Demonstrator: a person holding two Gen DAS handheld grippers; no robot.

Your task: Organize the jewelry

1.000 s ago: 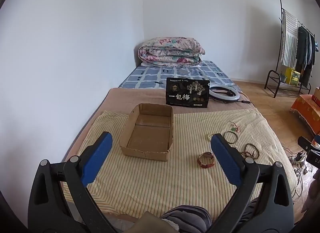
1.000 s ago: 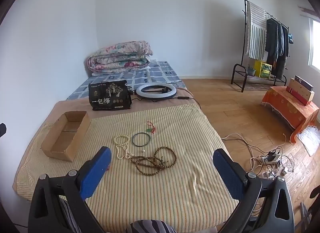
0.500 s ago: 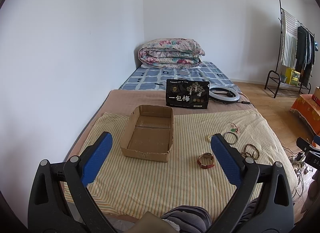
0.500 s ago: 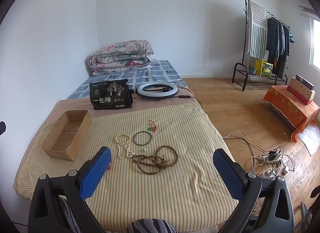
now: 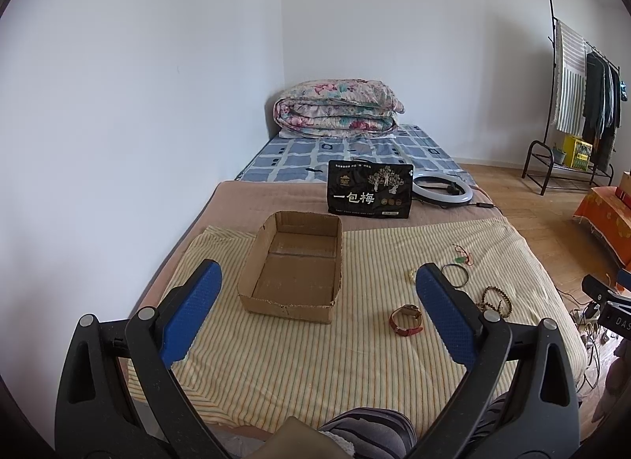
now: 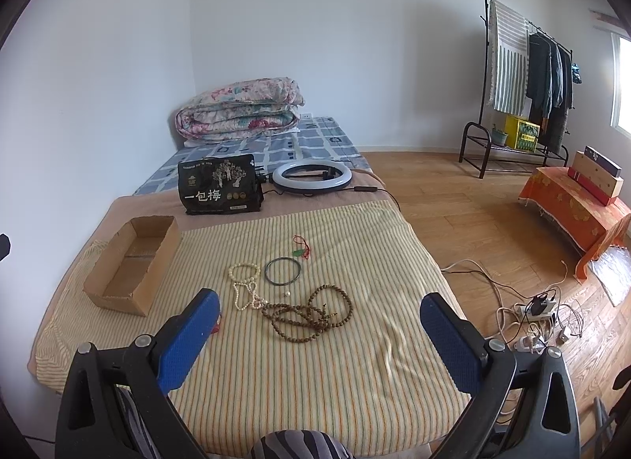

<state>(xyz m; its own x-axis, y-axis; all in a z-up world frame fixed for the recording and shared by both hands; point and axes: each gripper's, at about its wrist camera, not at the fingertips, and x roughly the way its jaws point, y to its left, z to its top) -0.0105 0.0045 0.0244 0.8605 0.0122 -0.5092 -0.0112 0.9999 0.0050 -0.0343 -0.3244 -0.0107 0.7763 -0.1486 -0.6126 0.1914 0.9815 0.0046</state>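
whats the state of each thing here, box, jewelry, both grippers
cardboard box: open-topped, nothing visible inside
red-strap watch: loose on the striped sheet, strap curled
wooden bead strand: tangled in loops
pearl strand: loosely coiled
dark bangle: lying flat
green pendant on red cord: lying loose
left gripper: open, holding nothing
right gripper: open, holding nothing

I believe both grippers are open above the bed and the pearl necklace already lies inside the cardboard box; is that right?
Not quite: the cardboard box holds nothing. The right wrist view shows the pearl necklace on the striped sheet, beside the dark bangle. The left gripper and right gripper are indeed open above the bed.
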